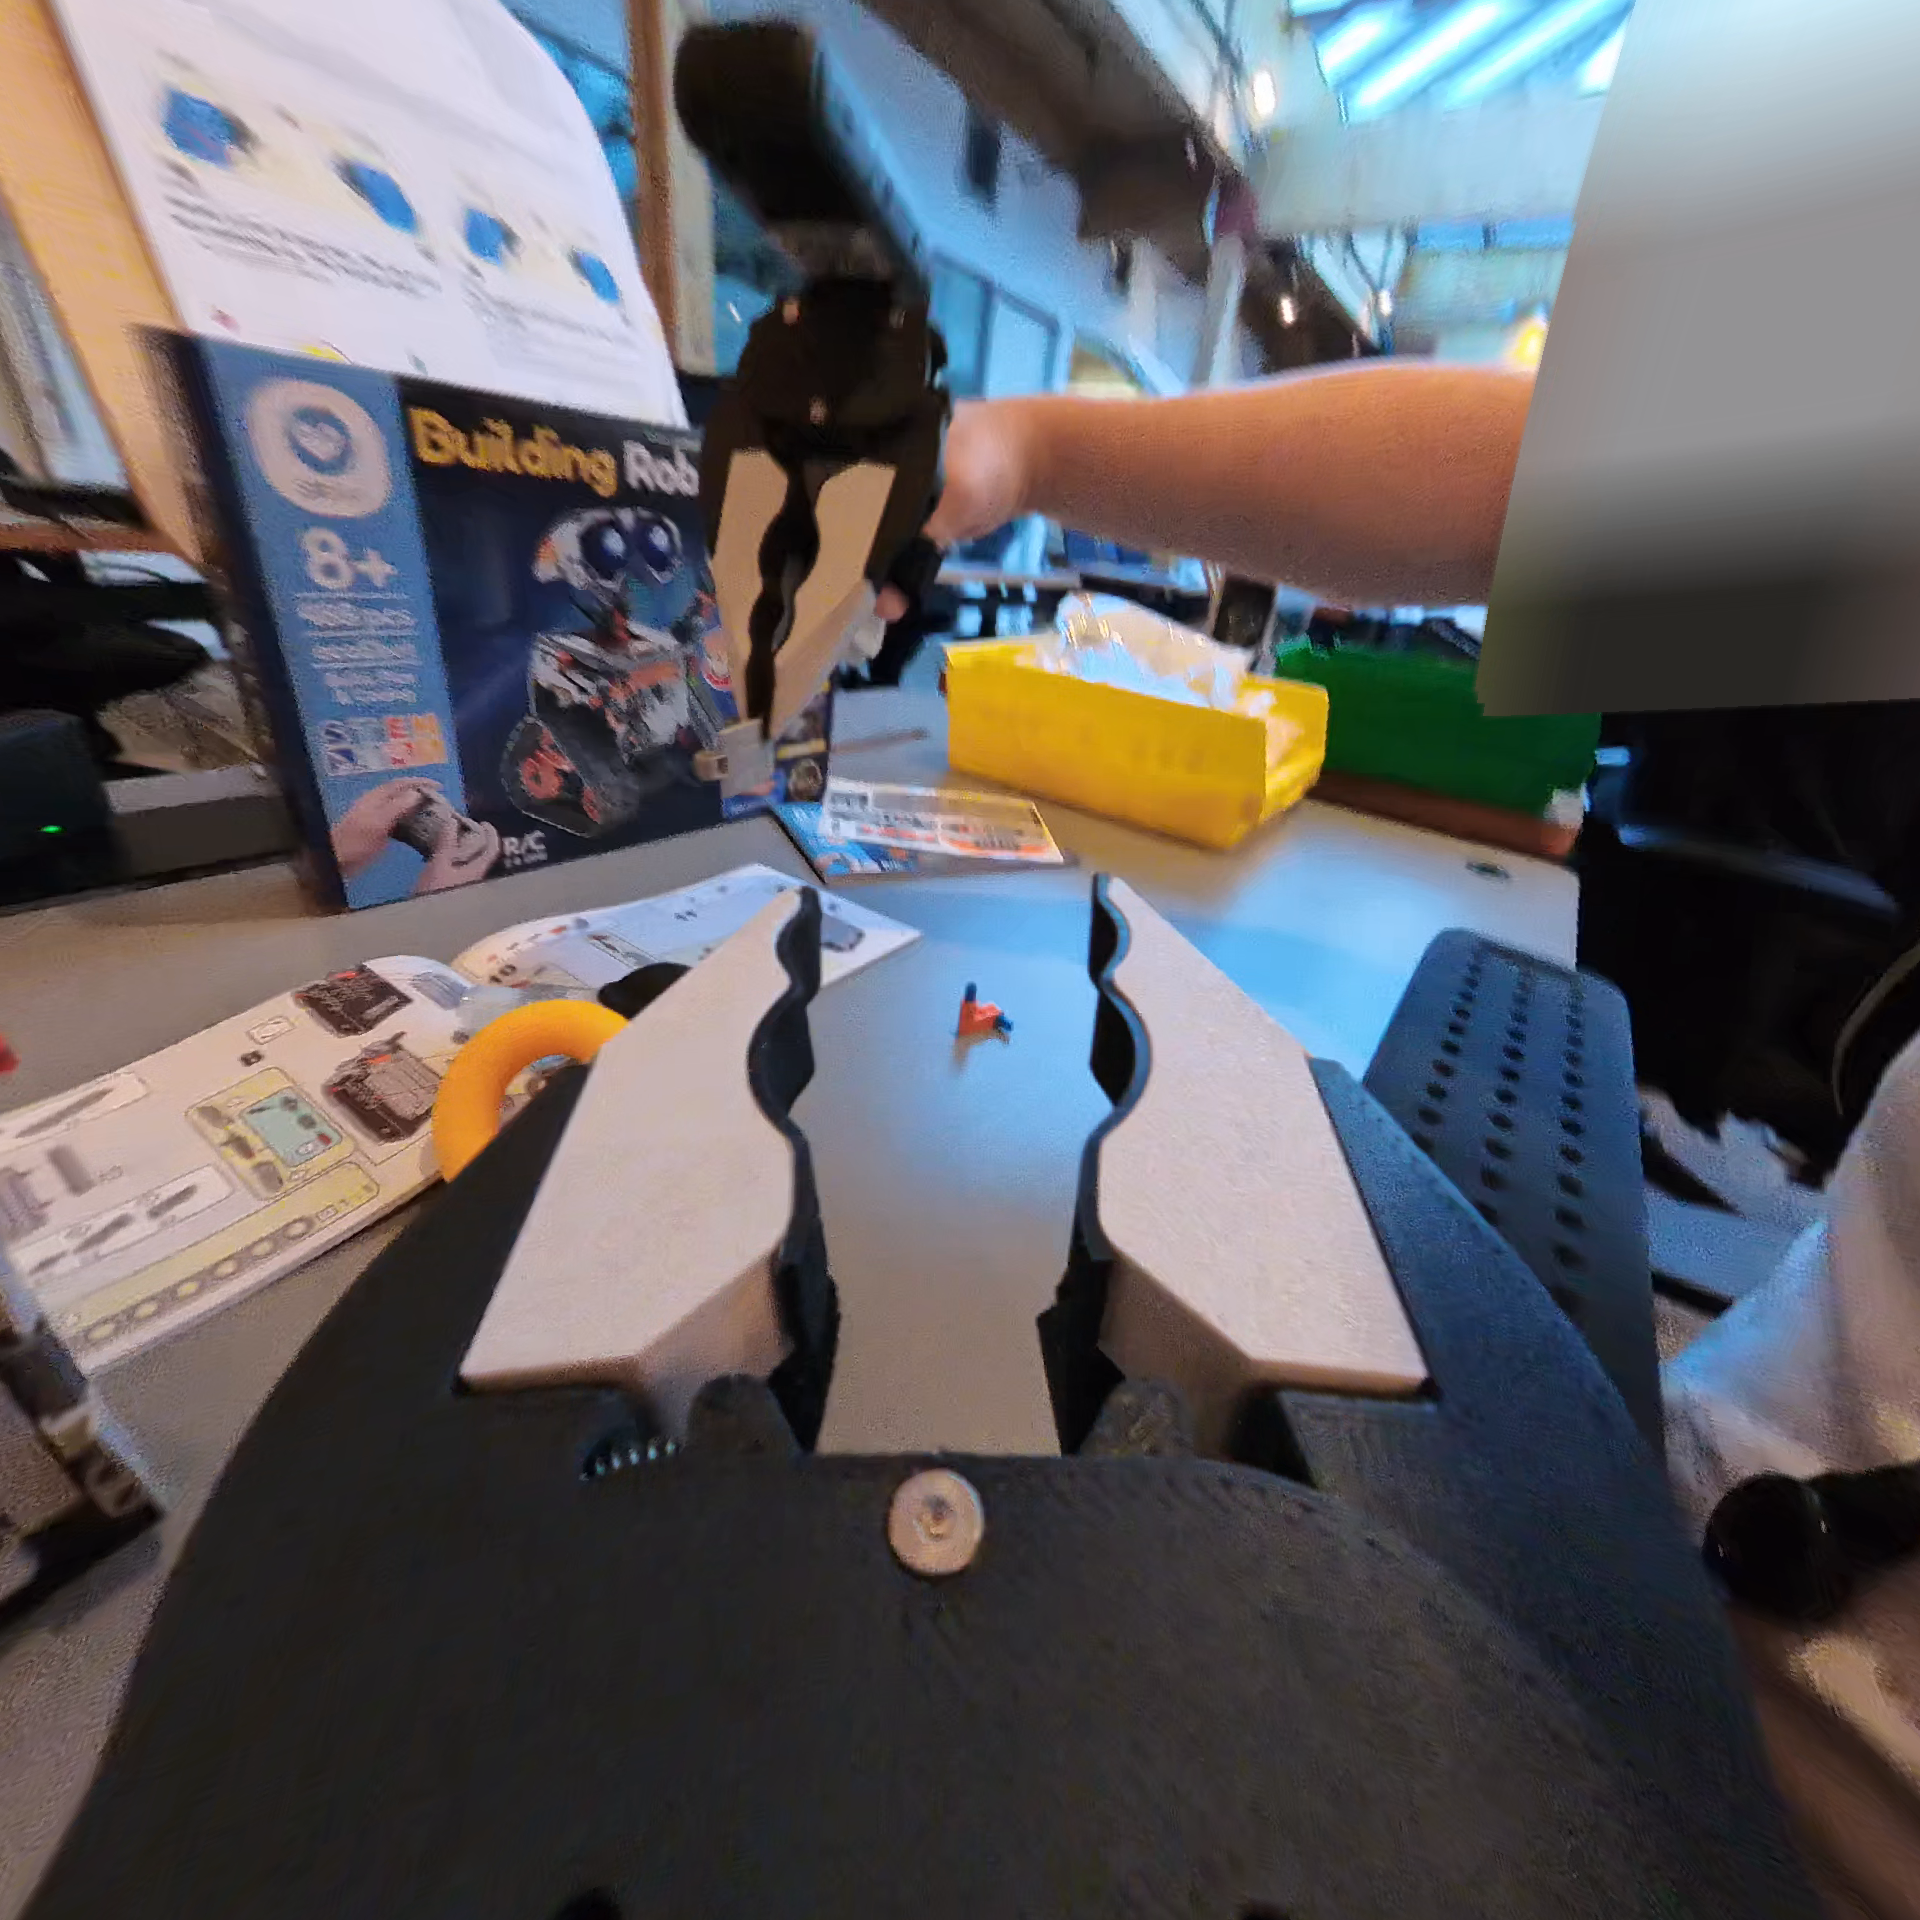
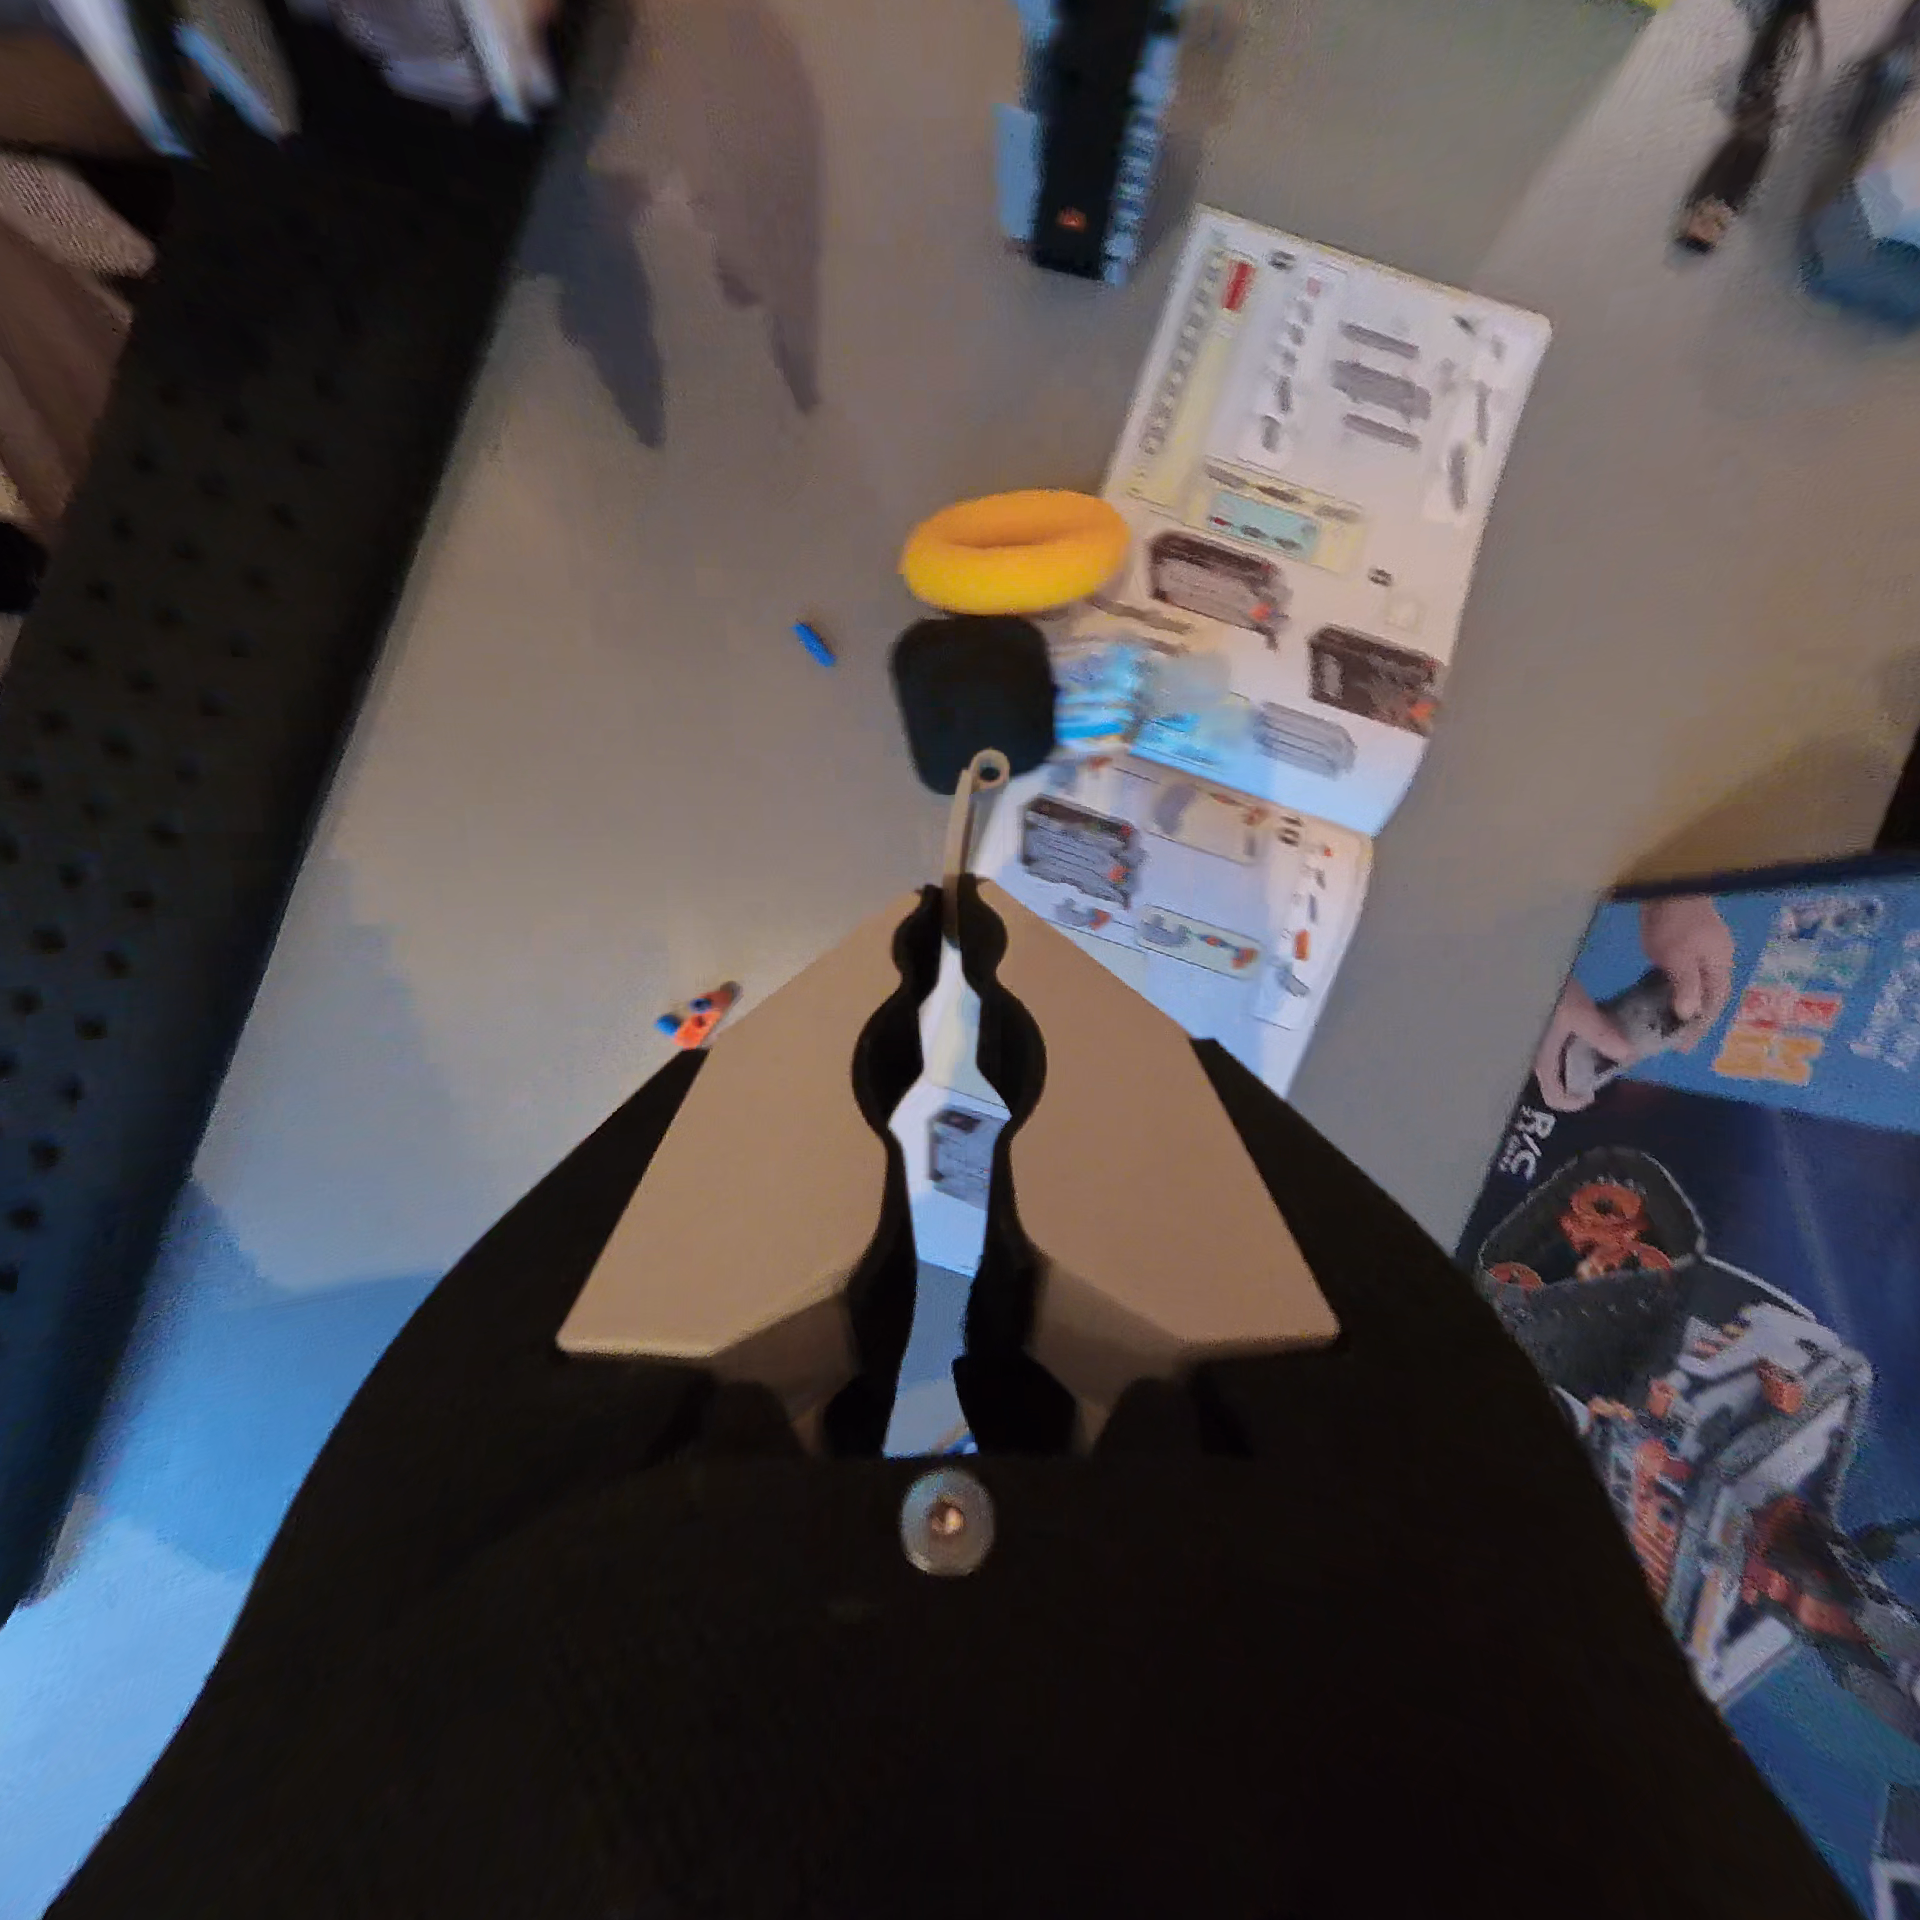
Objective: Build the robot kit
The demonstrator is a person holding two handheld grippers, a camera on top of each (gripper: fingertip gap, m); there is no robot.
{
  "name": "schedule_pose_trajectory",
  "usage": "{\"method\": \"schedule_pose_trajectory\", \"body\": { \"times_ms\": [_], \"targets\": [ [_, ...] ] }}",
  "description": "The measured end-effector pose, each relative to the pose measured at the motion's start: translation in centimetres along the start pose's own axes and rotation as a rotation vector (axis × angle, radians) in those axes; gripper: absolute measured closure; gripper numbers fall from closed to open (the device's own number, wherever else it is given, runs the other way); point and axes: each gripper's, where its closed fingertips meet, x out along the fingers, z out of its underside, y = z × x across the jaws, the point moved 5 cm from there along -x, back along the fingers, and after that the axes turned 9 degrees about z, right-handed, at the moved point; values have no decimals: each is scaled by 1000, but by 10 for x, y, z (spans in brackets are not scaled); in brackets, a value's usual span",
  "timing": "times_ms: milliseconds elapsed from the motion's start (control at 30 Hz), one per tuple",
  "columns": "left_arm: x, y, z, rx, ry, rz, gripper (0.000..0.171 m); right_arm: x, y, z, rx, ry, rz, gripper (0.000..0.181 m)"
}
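Observation:
My left gripper (image 1: 951, 914) is open and empty, low over the grey table (image 1: 1351, 935). A small orange and blue building piece (image 1: 980, 1016) lies on the table ahead, between my fingers but untouched. My right gripper (image 2: 943, 894) is shut on a flat grey building piece (image 2: 968, 810) with a hole at its end, held high above the table. The left wrist view shows that right gripper (image 1: 753, 727) pointing down with the grey piece (image 1: 738, 756) at its tips. The orange and blue piece (image 2: 698, 1013) also shows in the right wrist view, left of my right fingers.
An open instruction booklet (image 2: 1320, 499), an orange ring (image 2: 1013, 551), a black pouch (image 2: 971, 696) and a blue pin (image 2: 814, 644) lie on the table. A blue toy box (image 1: 468, 644) stands behind. A yellow bin (image 1: 1132, 738), a green bin (image 1: 1434, 727), a leaflet (image 1: 935, 821) and a chair (image 1: 1507, 1091) stand to the right. The gap from one gripper's tips to the other's is roughly 15 cm. My right gripper's tips are some 10 cm from the black pouch (image 2: 971, 696).

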Motion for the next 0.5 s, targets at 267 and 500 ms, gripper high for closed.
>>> {"method": "schedule_pose_trajectory", "body": {
  "times_ms": [267,500],
  "targets": [
    [-2,-2,5,65,-47,-83,114,26,38,18,157,34,-34,180],
    [1,-7,10,42,-72,-86,114,32,29,21,289,53,-130,180]
  ]
}}
